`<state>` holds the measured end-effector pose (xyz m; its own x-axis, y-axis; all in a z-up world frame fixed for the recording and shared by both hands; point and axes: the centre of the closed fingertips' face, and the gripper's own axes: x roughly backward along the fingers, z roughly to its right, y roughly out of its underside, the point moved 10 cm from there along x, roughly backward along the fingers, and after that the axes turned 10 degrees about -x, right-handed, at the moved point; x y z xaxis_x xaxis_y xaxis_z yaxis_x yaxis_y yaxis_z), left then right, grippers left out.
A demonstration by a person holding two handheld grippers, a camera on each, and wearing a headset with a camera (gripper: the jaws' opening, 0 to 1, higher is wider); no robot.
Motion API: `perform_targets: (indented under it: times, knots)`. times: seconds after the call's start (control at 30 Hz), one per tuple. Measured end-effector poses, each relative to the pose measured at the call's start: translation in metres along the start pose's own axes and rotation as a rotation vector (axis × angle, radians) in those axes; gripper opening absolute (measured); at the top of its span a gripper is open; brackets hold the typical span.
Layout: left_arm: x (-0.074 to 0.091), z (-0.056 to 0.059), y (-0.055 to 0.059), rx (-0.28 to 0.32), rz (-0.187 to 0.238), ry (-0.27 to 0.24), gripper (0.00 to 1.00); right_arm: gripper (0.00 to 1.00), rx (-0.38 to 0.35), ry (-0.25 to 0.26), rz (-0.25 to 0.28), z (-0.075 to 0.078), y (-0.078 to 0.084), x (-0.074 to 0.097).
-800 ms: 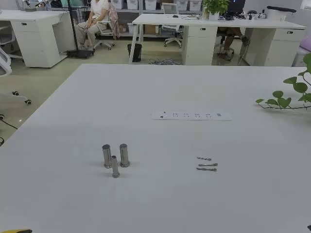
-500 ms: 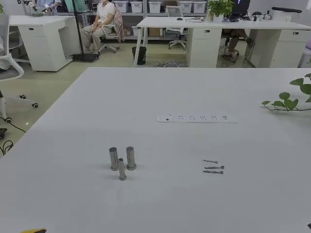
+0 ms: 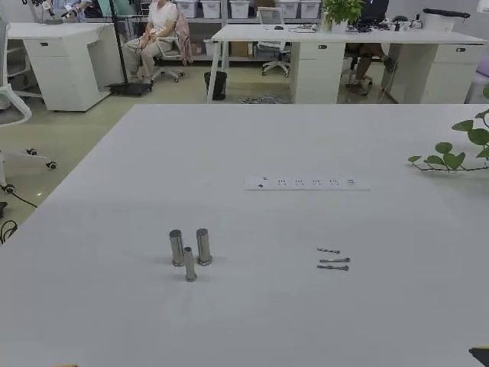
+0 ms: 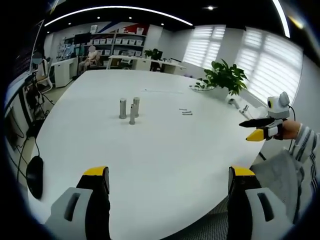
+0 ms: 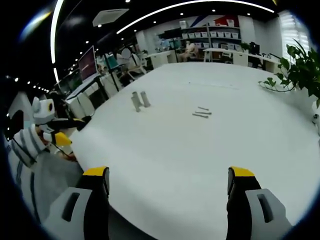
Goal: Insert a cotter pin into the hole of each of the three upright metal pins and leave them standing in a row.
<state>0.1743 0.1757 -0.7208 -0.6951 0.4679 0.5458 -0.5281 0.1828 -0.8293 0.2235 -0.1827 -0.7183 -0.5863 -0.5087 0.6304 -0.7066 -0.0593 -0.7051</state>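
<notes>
1. Your table [image 3: 252,329] is a wide, plain white slab.
2. Three pins [image 3: 189,264] stand upright on it left of centre, bunched close in a triangle.
3. Three cotter pins [image 3: 334,260] lie flat to their right, well apart from them, one behind another.
4. A power strip [image 3: 307,183] lies farther back, and a leafy vine [image 3: 452,160] trails in at the right edge.

grey left tongs [image 4: 168,172], grey right tongs [image 5: 168,172], black jaws tipped yellow, striped sleeve [image 4: 303,142]
</notes>
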Motion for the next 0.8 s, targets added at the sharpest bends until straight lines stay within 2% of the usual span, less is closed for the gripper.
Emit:
perform_targets:
  times: [0.47,0.63,0.8]
  knots:
    - [-0.0017,-0.0027,-0.0008,0.004,0.002,-0.007,0.99,0.99,-0.003,0.019,0.021,0.0000,-0.0054,0.0041]
    - [-0.0008,-0.0013,0.0005,0.037,0.017,0.019,0.99,0.98,-0.009,0.027,0.021,0.0013,-0.0039,0.0056]
    - [-0.0007,-0.0018,0.0007,0.027,0.017,0.013,0.99,0.98,-0.019,0.037,0.030,0.0021,-0.0041,0.0065]
